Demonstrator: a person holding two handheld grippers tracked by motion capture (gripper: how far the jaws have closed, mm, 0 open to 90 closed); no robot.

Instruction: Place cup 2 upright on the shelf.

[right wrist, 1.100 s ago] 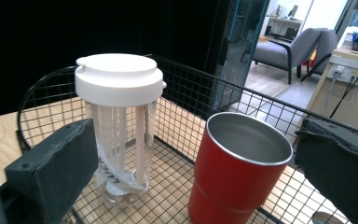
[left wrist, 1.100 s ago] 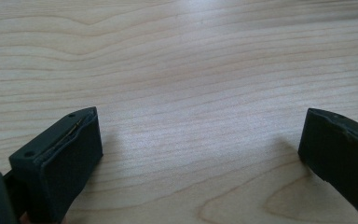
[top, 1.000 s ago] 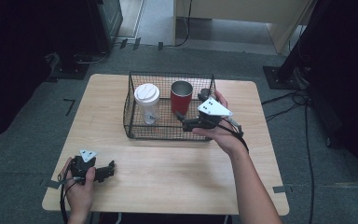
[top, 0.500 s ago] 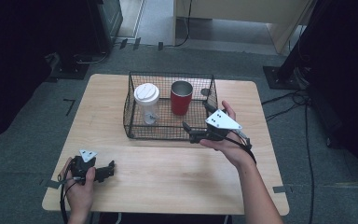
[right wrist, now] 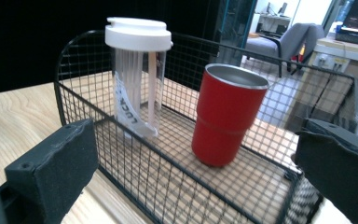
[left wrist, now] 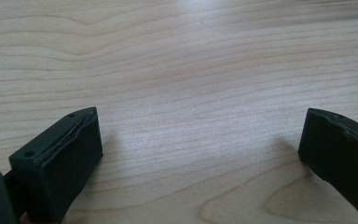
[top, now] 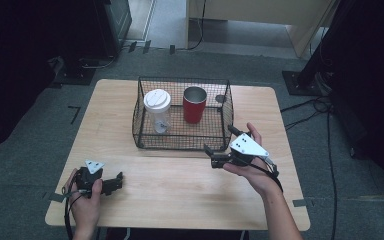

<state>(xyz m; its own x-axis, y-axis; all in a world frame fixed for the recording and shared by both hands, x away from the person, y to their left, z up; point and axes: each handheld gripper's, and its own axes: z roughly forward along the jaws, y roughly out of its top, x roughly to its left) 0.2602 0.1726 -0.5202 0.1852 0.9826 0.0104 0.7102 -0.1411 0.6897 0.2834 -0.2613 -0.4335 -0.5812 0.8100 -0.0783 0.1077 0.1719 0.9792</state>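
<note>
A black wire basket (top: 180, 137) stands at the middle back of the wooden table (top: 180, 200). Inside it are a clear bottle with a white lid (top: 157, 110) on the left and a red metal cup (top: 194, 105) on the right, both upright. My right gripper (top: 220, 148) is open and empty, just off the basket's front right corner. Through its wide jaws I see the basket mesh (right wrist: 168, 177), the bottle (right wrist: 135, 79) and the cup (right wrist: 226, 116). My left gripper (top: 116, 182) rests open near the front left corner, with bare wood between its jaws (left wrist: 200, 154).
The table's front edge runs close under both hands. Cables (top: 325, 107) and dark equipment stands (top: 80, 70) lie on the grey floor around the table. A grey chair (right wrist: 284, 42) shows far behind the basket.
My right gripper has drawn back from the basket's right side, near the red cup, toward the front of the table. The left gripper has stayed put.
</note>
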